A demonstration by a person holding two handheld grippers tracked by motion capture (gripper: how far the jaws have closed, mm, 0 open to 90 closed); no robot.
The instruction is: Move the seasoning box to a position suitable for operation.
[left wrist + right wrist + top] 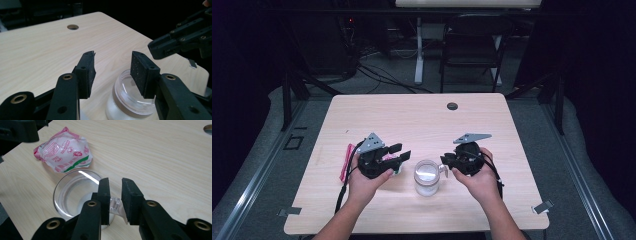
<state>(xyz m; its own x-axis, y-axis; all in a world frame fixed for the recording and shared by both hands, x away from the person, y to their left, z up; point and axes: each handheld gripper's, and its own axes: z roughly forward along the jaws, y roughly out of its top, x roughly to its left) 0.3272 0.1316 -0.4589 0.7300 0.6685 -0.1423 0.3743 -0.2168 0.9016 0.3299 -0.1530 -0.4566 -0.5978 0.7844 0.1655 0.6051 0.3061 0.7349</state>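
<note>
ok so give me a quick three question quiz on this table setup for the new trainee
1. Which gripper is nearer the packet, the left gripper or the right gripper?
2. True or false: the glass mug stands upright on the table.
3. What sits in the gap between the right gripper's jaws? A) the packet B) the mug's handle C) nothing

Key: 1. the left gripper, jaws open above the mug; 2. true; 3. B
</note>
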